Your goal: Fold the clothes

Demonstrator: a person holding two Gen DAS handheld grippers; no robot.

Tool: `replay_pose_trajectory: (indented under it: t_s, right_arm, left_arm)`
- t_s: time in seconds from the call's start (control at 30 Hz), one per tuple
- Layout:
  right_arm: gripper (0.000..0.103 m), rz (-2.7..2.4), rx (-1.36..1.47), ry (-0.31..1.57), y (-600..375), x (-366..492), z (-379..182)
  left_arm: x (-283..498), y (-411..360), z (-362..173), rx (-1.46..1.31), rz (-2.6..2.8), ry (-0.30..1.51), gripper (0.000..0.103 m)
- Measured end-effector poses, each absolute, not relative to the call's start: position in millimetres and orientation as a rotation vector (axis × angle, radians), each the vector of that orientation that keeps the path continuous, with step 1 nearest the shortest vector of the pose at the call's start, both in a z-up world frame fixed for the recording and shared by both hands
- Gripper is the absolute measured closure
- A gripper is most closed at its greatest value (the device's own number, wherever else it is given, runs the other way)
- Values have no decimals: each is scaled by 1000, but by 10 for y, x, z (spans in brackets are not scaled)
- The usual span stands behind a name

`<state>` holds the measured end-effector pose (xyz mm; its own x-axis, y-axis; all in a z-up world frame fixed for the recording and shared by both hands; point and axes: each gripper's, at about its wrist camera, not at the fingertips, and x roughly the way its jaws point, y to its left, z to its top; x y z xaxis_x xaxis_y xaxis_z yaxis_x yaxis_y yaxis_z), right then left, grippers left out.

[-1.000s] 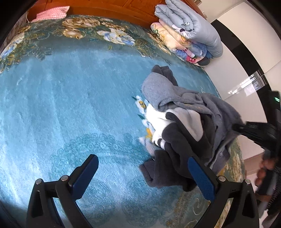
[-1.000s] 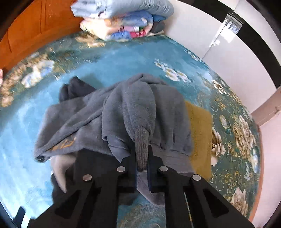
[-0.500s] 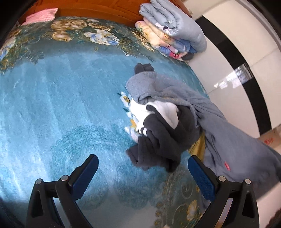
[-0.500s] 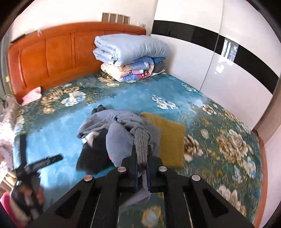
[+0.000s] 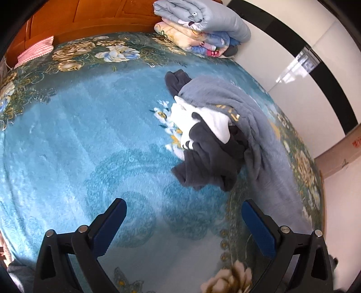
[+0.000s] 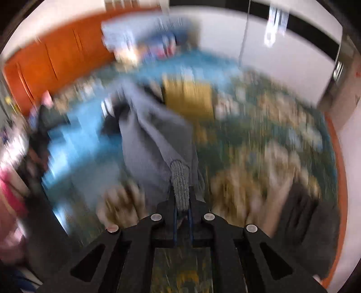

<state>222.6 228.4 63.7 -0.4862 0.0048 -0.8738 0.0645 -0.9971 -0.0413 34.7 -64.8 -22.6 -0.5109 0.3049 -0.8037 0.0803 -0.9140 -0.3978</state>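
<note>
My right gripper (image 6: 182,204) is clamped on the ribbed cuff (image 6: 179,180) of the grey sweatshirt (image 5: 252,126), whose sleeve stretches from the pile on the blue floral bedspread (image 5: 79,139) toward me; that view is badly blurred; my left gripper (image 5: 183,222) hangs with jaws spread wide and nothing between them, above bare bedspread near the dark grey garment (image 5: 209,164) and the white piece (image 5: 203,119); folded quilts (image 5: 203,24) sit stacked by the orange headboard (image 5: 94,15)
</note>
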Motion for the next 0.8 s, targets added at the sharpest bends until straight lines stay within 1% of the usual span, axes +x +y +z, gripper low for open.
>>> replay_pose_trajectory:
  t_s: [0.03, 0.1, 0.17, 0.23, 0.27, 0.33, 0.37, 0.4, 0.57, 0.63, 0.73, 0.8]
  right_arm:
    - [96, -2638, 1649, 99, 2304, 2268, 402]
    - [96, -2588, 1725, 39, 2350, 2318, 149]
    - [94, -2574, 1735, 2, 2357, 2341, 65]
    - [91, -2593, 1683, 26, 2328, 2333, 186]
    - [86, -2604, 1658, 44, 2313, 2327, 257]
    - [67, -2630, 1587, 59, 2282, 2268, 418]
    - [51, -2645, 1546, 61, 2267, 2226, 503]
    - [46, -2657, 1501, 58, 2241, 2158, 582]
    - [46, -2650, 1392, 53, 1857, 1373, 586]
    - [46, -2613, 1387, 63, 1578, 905, 468]
    - [46, -2578, 1430, 128, 1144, 164, 230]
    - [46, -2578, 1457, 176, 931, -225, 95]
  left_arm:
    - [376, -645, -216, -1477, 2562, -571, 0]
    - [451, -655, -188, -1476, 2581, -524, 0]
    - [542, -689, -162, -1454, 2591, -496, 0]
    - [619, -730, -153, -1434, 2596, -477, 0]
    - [654, -751, -151, -1425, 2597, -469, 0]
    - [692, -787, -152, -1404, 2596, -449, 0]
    - [697, -808, -159, -1397, 2593, -449, 0]
    - [691, -836, -174, -1394, 2588, -464, 0]
    - [658, -927, -251, -1395, 2548, -547, 0]
    - [653, -917, -261, -1401, 2550, -537, 0]
    - [653, -923, -268, -1395, 2558, -529, 0]
    - [647, -963, -295, -1401, 2564, -554, 0]
